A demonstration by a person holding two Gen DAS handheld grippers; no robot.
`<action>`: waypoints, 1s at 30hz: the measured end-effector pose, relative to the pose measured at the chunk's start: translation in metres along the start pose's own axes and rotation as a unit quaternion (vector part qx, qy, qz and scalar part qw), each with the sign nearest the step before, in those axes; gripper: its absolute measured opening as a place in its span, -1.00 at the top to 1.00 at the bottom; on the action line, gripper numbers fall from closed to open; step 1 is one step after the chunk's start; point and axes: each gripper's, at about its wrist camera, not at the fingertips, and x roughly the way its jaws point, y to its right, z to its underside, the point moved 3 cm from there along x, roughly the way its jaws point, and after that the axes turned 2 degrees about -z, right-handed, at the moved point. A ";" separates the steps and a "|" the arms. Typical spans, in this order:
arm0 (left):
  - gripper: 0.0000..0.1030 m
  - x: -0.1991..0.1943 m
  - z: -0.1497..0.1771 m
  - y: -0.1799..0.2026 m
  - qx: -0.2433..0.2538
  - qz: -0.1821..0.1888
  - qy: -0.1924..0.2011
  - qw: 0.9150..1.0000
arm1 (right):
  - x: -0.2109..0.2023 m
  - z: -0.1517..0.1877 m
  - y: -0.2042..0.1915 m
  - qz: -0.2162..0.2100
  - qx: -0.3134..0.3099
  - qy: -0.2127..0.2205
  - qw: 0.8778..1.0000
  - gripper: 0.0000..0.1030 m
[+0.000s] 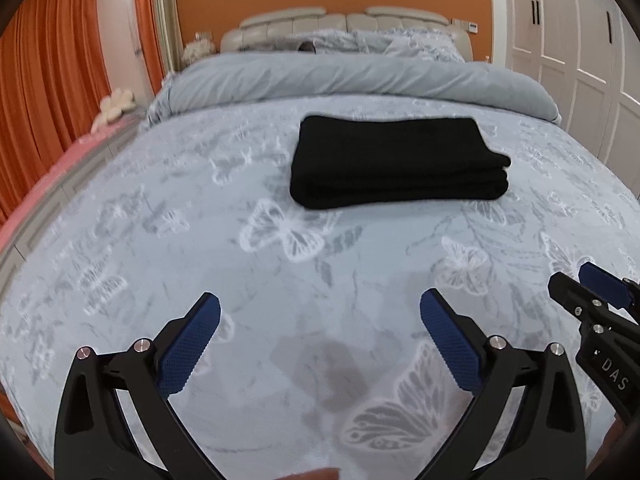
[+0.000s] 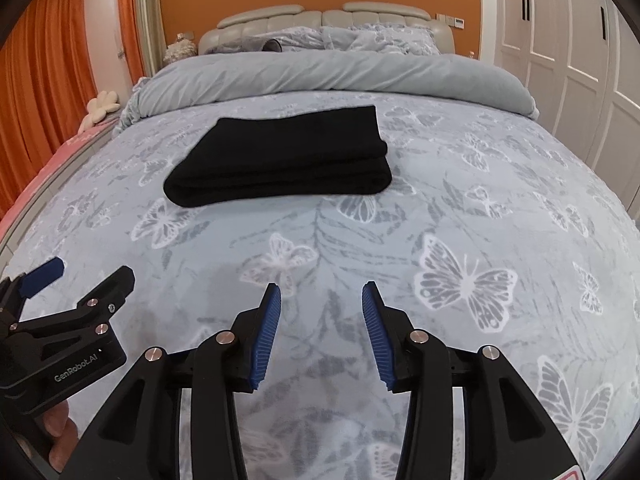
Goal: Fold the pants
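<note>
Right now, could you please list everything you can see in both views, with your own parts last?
pants: one, black, folded into a stack, lying mid-bed
bed cover: one, pale blue with white butterflies, under the pants
duvet: one, grey-blue, rolled back toward the headboard
headboard: one, beige, padded, against the orange wall
curtains: orange, at the left
wardrobe doors: white, at the right
left claw: open, empty, above the near cover
right claw: open, empty, beside it

butterfly bedspread [image 1: 160, 264], headboard [image 1: 304, 20], orange curtains [image 1: 48, 80]
</note>
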 end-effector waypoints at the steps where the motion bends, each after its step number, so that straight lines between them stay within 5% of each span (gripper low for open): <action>1: -0.91 0.005 0.003 0.001 -0.001 -0.001 -0.007 1.000 | 0.001 0.001 0.001 0.001 0.001 -0.001 1.000 0.19; 30: -0.90 0.013 0.009 0.004 -0.002 -0.013 -0.008 1.000 | 0.002 0.004 0.009 0.005 -0.001 -0.003 1.000 0.19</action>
